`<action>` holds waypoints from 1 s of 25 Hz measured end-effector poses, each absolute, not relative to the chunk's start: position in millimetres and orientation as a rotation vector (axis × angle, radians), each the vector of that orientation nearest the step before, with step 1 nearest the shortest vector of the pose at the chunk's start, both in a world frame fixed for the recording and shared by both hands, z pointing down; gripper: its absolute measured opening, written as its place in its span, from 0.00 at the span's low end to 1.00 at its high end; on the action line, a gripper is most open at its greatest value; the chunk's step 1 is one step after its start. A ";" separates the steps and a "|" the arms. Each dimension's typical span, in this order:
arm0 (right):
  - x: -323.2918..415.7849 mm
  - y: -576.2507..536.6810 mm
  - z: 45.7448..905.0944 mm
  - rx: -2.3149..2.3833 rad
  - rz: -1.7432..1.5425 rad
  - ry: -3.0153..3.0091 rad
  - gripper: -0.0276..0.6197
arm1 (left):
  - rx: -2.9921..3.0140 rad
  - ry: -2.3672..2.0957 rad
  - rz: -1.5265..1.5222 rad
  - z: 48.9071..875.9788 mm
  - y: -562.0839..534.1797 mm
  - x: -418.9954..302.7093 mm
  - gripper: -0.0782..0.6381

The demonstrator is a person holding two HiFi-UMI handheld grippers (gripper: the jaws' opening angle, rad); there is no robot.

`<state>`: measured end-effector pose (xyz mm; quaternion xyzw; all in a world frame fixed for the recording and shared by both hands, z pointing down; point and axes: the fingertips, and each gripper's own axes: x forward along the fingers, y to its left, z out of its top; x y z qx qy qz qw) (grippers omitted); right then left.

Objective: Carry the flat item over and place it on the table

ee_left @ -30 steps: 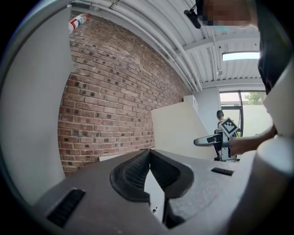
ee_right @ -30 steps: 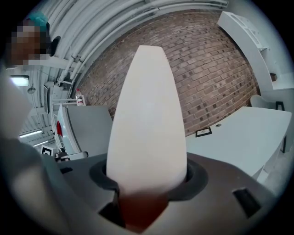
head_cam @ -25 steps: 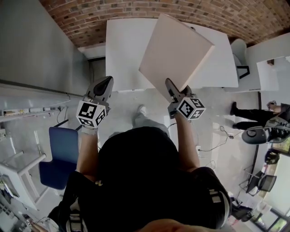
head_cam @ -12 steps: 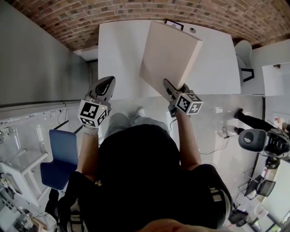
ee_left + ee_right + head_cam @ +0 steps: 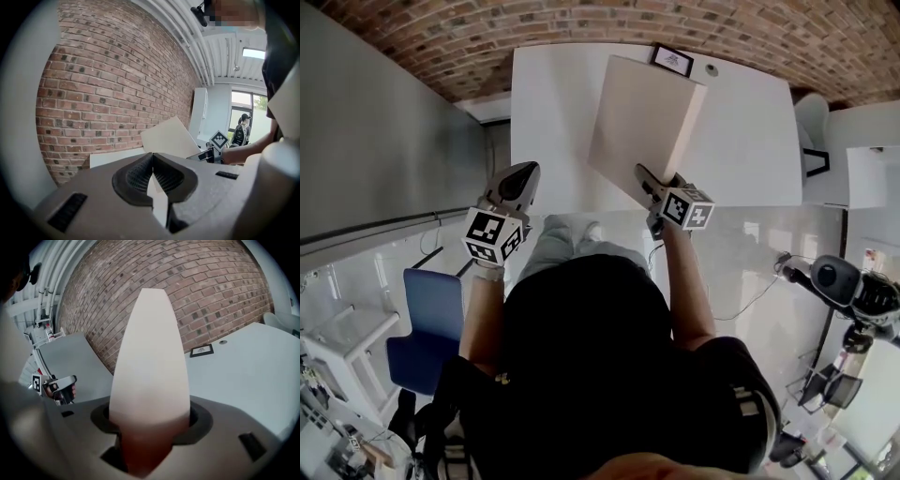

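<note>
Right gripper [image 5: 649, 186]: clamped on near corner of board [image 5: 642, 117], jaws held part-spread by its thickness. Left gripper [image 5: 517, 178]: shut, empty, off to the left, clear of board. Board: tilted, reaching out ahead of right gripper over table [image 5: 553, 112], apparently not yet resting on it. Carry judged nearly done. Left to do: lower flat onto bare top, short of frame [image 5: 672, 60], then release.

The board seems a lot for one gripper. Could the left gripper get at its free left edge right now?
Probably yes: only open air lies between the left gripper and the board, held by the right gripper. The left's shut jaws would need opening first.
</note>
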<state>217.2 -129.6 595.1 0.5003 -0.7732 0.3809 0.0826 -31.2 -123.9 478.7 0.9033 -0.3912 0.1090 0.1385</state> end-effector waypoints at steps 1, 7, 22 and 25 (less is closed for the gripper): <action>212.9 -133.1 599.3 1.492 1.147 -2.296 0.46 | 2.610 -1.117 0.314 480.6 -128.1 -33.4 0.11; 187.2 -164.0 617.7 1.502 1.186 -2.236 0.47 | 2.608 -1.041 0.310 489.4 -160.5 -50.8 0.12; 126.5 -248.3 641.8 1.402 1.460 -2.268 0.52 | 2.589 -0.979 0.342 511.6 -210.7 -102.3 0.12; 119.9 -260.3 652.3 1.377 1.568 -2.254 0.52 | 2.569 -0.997 0.346 516.1 -215.6 -111.7 0.12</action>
